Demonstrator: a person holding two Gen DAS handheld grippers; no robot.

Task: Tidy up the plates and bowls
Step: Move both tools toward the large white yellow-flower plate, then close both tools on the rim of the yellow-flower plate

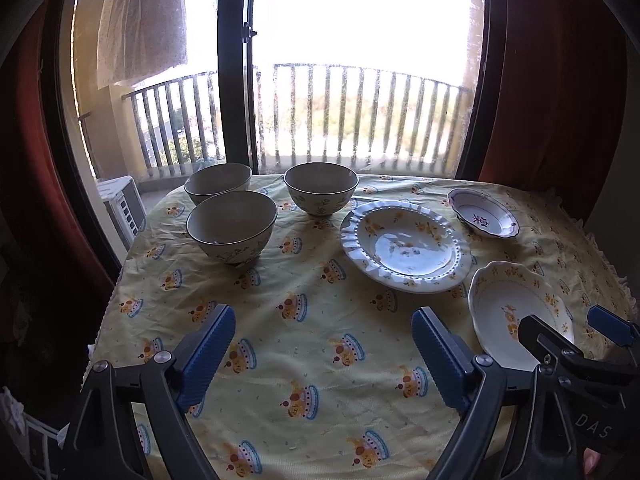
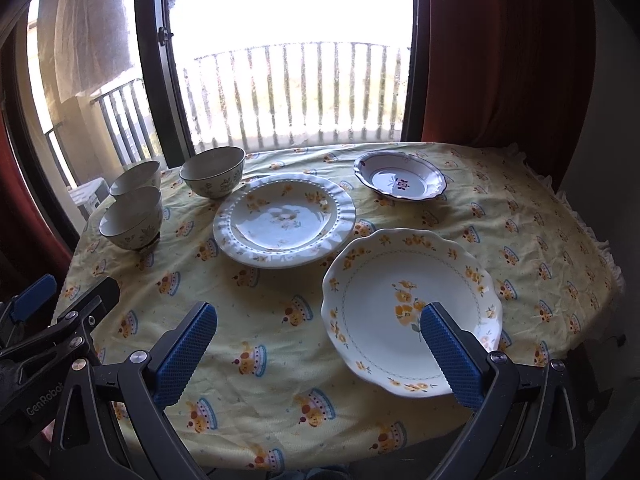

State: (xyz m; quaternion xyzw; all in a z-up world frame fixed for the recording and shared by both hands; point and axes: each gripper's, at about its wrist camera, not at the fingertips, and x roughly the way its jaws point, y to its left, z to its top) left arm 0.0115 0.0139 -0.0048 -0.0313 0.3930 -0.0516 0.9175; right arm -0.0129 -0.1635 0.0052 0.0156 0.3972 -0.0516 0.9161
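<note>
Three floral bowls stand at the table's far left: a near one (image 1: 232, 226) (image 2: 132, 218), one behind it (image 1: 218, 182) (image 2: 136, 178), and one further right (image 1: 320, 188) (image 2: 212, 172). A large ribbed white plate (image 1: 406, 246) (image 2: 284, 220) lies in the middle. A small blue-rimmed dish (image 1: 482, 212) (image 2: 400, 182) lies at the far right. A scalloped yellow-flower plate (image 1: 516, 308) (image 2: 412, 312) lies near right. My left gripper (image 1: 322, 332) is open and empty above the cloth. My right gripper (image 2: 320, 328) is open and empty, its right finger over the scalloped plate.
The round table has a yellow patterned cloth (image 1: 312, 344) (image 2: 260, 320). A balcony door and railing (image 1: 340, 116) stand behind it, with red curtains (image 2: 500, 60) at the sides. The right gripper also shows in the left wrist view (image 1: 576, 340), low on the right.
</note>
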